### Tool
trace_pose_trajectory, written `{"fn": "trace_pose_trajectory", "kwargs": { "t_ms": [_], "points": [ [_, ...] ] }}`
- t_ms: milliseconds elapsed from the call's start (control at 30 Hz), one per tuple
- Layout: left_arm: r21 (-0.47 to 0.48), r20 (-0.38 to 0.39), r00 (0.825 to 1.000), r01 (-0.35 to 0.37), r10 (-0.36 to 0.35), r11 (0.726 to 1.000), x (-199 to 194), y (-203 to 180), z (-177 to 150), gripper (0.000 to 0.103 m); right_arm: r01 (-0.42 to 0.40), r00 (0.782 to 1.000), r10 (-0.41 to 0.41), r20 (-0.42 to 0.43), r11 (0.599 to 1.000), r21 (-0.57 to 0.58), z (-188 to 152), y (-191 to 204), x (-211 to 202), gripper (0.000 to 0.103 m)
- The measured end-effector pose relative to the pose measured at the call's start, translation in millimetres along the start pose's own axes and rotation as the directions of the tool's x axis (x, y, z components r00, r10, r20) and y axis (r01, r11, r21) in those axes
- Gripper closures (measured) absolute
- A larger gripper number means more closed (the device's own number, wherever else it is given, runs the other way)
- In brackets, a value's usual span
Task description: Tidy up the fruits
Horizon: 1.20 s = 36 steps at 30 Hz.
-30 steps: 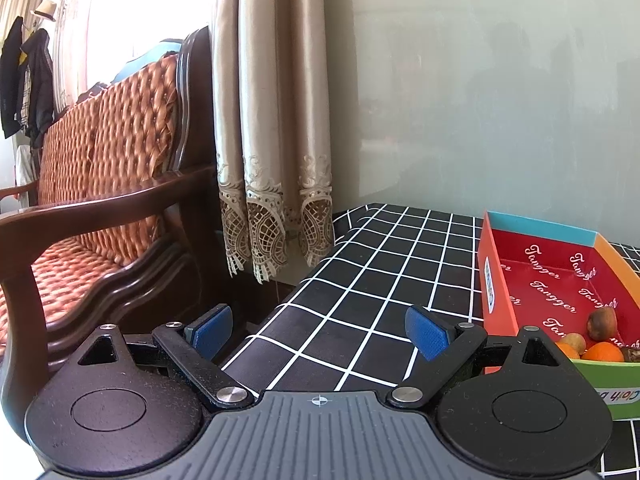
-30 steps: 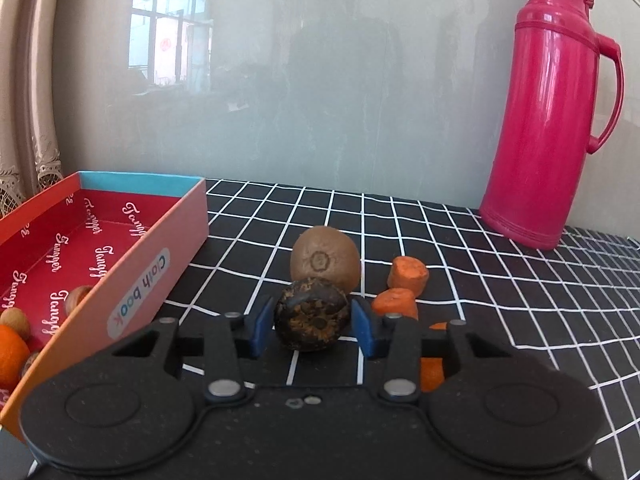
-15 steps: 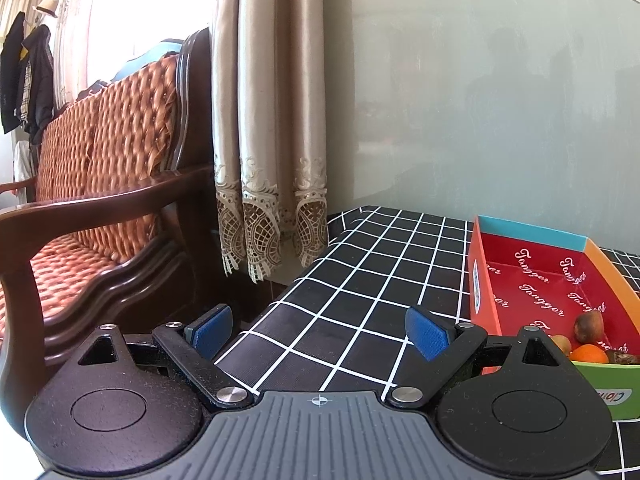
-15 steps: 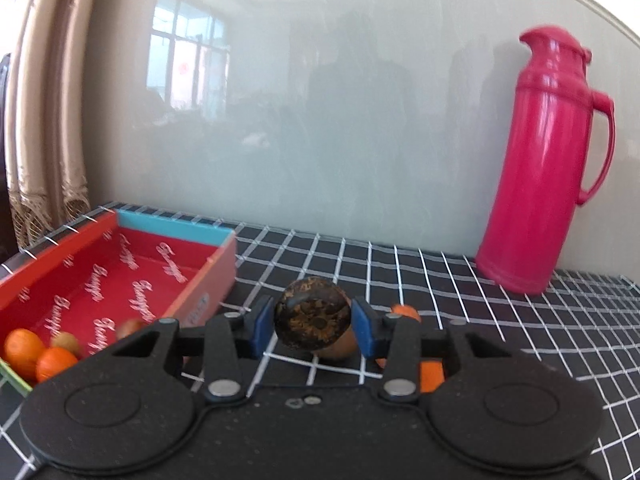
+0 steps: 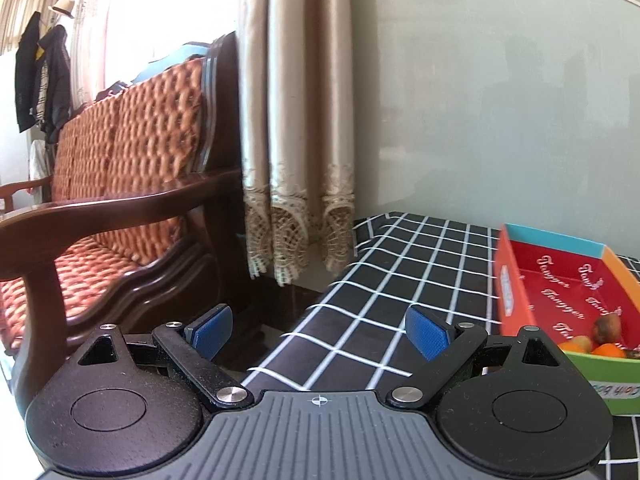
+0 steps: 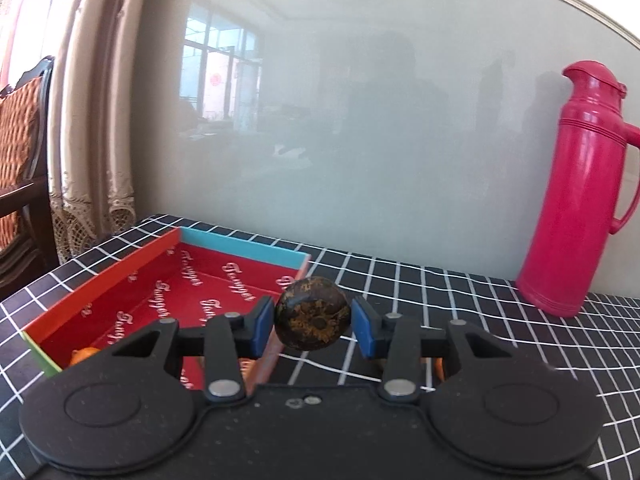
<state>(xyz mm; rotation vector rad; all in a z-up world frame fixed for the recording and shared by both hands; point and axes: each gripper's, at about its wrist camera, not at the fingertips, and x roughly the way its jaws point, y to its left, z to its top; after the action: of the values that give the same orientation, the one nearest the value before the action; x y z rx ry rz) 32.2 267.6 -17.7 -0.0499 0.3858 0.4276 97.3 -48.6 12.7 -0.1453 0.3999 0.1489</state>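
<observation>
Right gripper (image 6: 312, 322) of mine is clamped on a dark fruit (image 6: 313, 313), held above the table by the red box's (image 6: 120, 270) near corner. Left gripper (image 5: 318, 330) gapes, holding nothing, beside the box (image 5: 505, 276).

Dark mottled fruit (image 6: 313, 313) (round) held above red box (image 6: 108, 276).

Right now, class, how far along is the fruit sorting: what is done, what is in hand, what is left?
Done: several fruits already lie in the red box. In hand: the right gripper is shut on a dark round fruit, held at the box's right wall. The left gripper is open, holding nothing. Left: dropping this fruit in; an orange piece shows behind the right gripper.
</observation>
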Motion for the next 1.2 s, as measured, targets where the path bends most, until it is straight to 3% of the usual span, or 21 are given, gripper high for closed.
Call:
{"fn": "trace_pose_trajectory", "kwargs": {
  "t_ms": [433,533,900,933,1000,1200],
  "points": [
    [0.009,-0.004,1.0,-0.02,0.02,1.0,-1,18,1,0.01,-0.087,0.996,0.086,-0.023,0.994,-0.059,-8,52,12,0.061],
    [0.011,-0.01,1.0,-0.019,0.019,1.0,0,17,1,0.01,-0.046,0.999,0.045,-0.007,0.994,-0.098,-12,59,10,0.048],
    [0.016,0.001,1.0,0.006,-0.006,1.0,-5,7,2,0.01,0.012,0.999,-0.011,0.035,0.999,-0.037,-6,25,0,0.044],
    [0.019,0.0,1.0,0.008,-0.008,1.0,-6,5,2,0.01,0.024,0.999,-0.022,0.041,0.999,-0.035,-6,21,-2,0.042],
    [0.023,0.004,1.0,0.015,-0.015,1.0,-8,2,3,0.01,0.053,0.997,-0.051,0.062,0.998,-0.03,-8,12,-8,0.028],
    [0.02,0.003,0.999,0.034,-0.034,0.999,-10,-9,5,0.01,0.095,0.992,-0.096,0.077,0.995,0.02,-6,-19,-18,0.022]
  ]
}}
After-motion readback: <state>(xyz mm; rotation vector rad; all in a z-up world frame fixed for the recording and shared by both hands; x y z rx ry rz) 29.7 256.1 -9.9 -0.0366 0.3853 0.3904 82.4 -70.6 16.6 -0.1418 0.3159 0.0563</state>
